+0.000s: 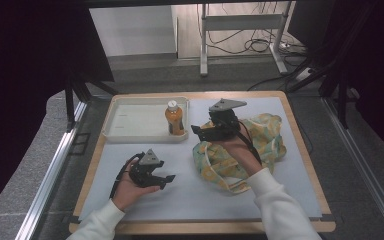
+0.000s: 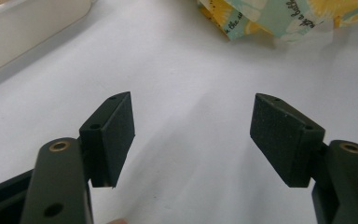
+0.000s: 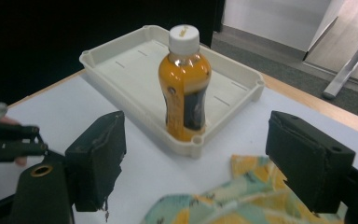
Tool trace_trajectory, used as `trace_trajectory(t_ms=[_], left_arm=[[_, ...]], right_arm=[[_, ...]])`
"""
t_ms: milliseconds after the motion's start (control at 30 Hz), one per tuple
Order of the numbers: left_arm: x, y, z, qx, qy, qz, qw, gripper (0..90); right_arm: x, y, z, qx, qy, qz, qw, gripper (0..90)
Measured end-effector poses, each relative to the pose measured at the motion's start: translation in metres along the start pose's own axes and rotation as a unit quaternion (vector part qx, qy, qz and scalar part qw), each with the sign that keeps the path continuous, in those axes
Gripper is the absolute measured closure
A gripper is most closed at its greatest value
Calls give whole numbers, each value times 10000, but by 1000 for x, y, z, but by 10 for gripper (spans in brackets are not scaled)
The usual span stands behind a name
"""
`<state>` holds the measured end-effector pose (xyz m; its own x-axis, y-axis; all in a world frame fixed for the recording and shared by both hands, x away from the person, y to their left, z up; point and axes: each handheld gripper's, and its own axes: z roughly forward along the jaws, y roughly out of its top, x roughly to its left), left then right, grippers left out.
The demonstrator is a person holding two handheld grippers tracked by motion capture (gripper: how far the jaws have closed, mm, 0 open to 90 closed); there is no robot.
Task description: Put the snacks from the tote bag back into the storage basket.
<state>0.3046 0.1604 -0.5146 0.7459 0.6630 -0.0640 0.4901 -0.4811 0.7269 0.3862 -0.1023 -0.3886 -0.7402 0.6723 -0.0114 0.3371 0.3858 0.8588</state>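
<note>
floor: grey carpet (image 1: 25,165) | wall: white (image 1: 130,30) | metal stand (image 1: 240,22) | floor cables (image 1: 260,45)

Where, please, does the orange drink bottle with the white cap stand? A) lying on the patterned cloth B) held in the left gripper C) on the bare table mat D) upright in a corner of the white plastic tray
D: the orange drink bottle stands upright inside a corner of the white plastic tray, with both grippers open and apart from it.
</note>
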Motion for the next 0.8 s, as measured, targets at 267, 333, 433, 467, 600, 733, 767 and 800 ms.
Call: trace_trajectory(t_ms=[267,333,433,467,600,733,767,800], left_arm=[[2,0,-2,-56,56,-68,9999,306],[2,0,-2,-58,66,-71,9999,306],[2,0,-2,-48,66,-69,9999,306],[2,0,-2,-48,67,-67,9999,306],[1,0,-2,-51,65,-90,9999,305],[2,1,-2,-74,72,-125,9999,305],[2,1,-3,-68,81,-114,9999,305],[2,1,-3,-71,81,-106,9999,305]], right_arm=[[-7,-35,-26,49,15,24,10000,203],[-10,-46,-34,26,-19,91,10000,207],[-13,-57,-44,9,-67,166,9998,209],[-14,-61,-47,2,-87,182,9998,210],[-18,-79,-62,9,-154,241,9996,210],[-24,-97,-73,43,-225,363,9991,214],[-25,-99,-74,57,-249,371,9990,214],[-26,-102,-76,82,-271,392,9988,214]])
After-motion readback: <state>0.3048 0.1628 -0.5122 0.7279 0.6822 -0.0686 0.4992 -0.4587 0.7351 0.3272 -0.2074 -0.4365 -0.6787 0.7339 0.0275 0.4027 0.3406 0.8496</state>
